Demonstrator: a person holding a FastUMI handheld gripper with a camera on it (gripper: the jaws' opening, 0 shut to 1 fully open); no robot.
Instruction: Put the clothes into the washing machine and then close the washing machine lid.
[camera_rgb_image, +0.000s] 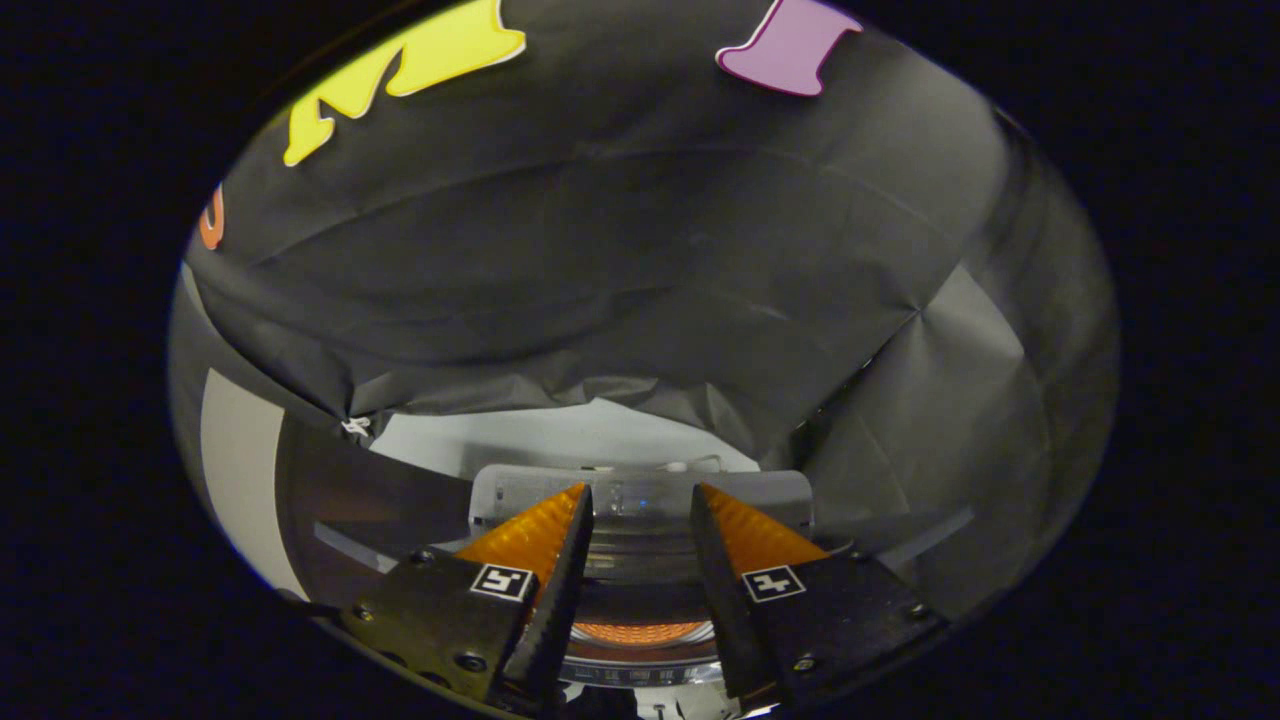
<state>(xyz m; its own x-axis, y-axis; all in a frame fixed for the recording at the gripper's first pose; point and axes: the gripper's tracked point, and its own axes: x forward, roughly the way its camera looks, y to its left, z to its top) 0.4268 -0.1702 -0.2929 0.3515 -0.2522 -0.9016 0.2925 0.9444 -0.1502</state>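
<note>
Here, one gripper (640, 500) spread, pinching nothing; one washing machine (640, 515) just ahead, beyond fingertips.

Gripper (640, 500) held level, its two fingers parted, gripping nothing

A silver-grey washing machine (640, 505) with a glowing orange interior sits before a creased black cloth wall (620, 260) and pale panel (235, 470).

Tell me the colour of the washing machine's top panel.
Silver-grey; the washing machine shows best in the gripper view, just beyond the open gripper.
</note>
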